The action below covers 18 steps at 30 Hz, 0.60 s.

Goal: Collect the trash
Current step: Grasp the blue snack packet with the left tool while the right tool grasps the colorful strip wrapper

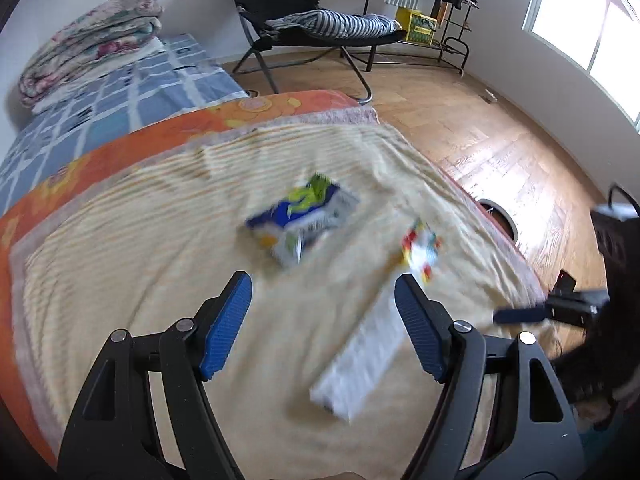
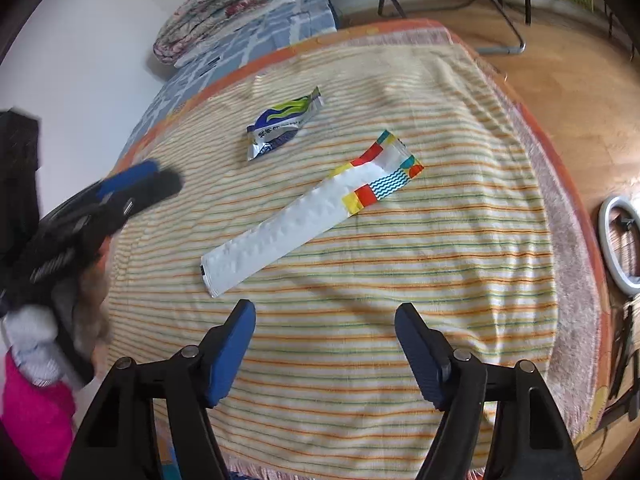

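Observation:
A blue, green and silver snack wrapper (image 2: 282,128) lies on the striped blanket (image 2: 400,280); it also shows blurred in the left wrist view (image 1: 304,220). A long white wrapper with a colourful end (image 2: 304,220) lies nearer, also in the left wrist view (image 1: 372,340). My left gripper (image 1: 323,292) is open and empty above the blanket, just short of both wrappers. My right gripper (image 2: 325,320) is open and empty, just short of the long wrapper's white end. The left gripper also shows from the side in the right wrist view (image 2: 140,184).
A folded quilt (image 1: 92,40) sits on a blue checked sheet at the back left. A black folding chair (image 1: 312,20) with striped cloth stands on the wooden floor beyond. A white ring-shaped object (image 2: 618,248) lies on the floor right of the blanket.

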Tool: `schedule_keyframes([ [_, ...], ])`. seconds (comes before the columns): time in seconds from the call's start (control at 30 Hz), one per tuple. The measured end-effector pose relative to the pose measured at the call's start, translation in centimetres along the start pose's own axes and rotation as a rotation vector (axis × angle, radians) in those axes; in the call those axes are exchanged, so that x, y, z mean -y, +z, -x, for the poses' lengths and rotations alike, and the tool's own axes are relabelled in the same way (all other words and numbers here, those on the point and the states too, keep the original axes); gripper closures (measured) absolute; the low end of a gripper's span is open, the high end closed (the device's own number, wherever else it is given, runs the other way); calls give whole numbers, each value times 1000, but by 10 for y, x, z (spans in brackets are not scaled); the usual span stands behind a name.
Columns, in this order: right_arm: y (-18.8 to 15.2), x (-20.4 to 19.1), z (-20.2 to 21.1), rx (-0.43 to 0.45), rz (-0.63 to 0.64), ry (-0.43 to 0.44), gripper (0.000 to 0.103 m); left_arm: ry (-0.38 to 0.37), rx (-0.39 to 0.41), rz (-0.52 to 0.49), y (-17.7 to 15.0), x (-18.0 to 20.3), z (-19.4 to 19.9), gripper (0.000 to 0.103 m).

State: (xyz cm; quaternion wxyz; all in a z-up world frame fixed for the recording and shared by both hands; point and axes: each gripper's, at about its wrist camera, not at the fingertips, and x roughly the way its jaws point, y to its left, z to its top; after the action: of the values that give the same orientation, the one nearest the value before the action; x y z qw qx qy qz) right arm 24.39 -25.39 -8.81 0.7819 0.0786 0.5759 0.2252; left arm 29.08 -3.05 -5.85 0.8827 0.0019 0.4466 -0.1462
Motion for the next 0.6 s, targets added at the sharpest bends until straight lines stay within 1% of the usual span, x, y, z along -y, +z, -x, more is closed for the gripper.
schedule_keyframes([
  [0.07,11,4,-2,-3,5,14,29,7,-10,-35,13,-1,-18,27],
  [0.1,14,4,-2,1,10,16,29,11,-23,-78,20,1,-29,26],
  [0.13,17,5,-2,7,14,19,29,22,-34,-105,23,3,-36,26],
  [0.17,21,7,-2,12,12,28,29,54,-55,-153,28,6,-49,26],
  [0.23,28,10,-4,11,-7,56,30,80,-90,-222,33,9,-68,26],
  [0.3,34,14,-7,4,-28,88,32,95,-105,-267,35,12,-81,26],
  [0.4,40,17,-12,-9,-47,117,33,97,-123,-305,40,13,-98,26],
  [0.5,45,20,-22,-28,-74,139,34,131,-128,-345,43,15,-110,26],
  [0.6,46,24,-32,-56,-116,167,38,125,-158,-342,45,14,-120,26],
])
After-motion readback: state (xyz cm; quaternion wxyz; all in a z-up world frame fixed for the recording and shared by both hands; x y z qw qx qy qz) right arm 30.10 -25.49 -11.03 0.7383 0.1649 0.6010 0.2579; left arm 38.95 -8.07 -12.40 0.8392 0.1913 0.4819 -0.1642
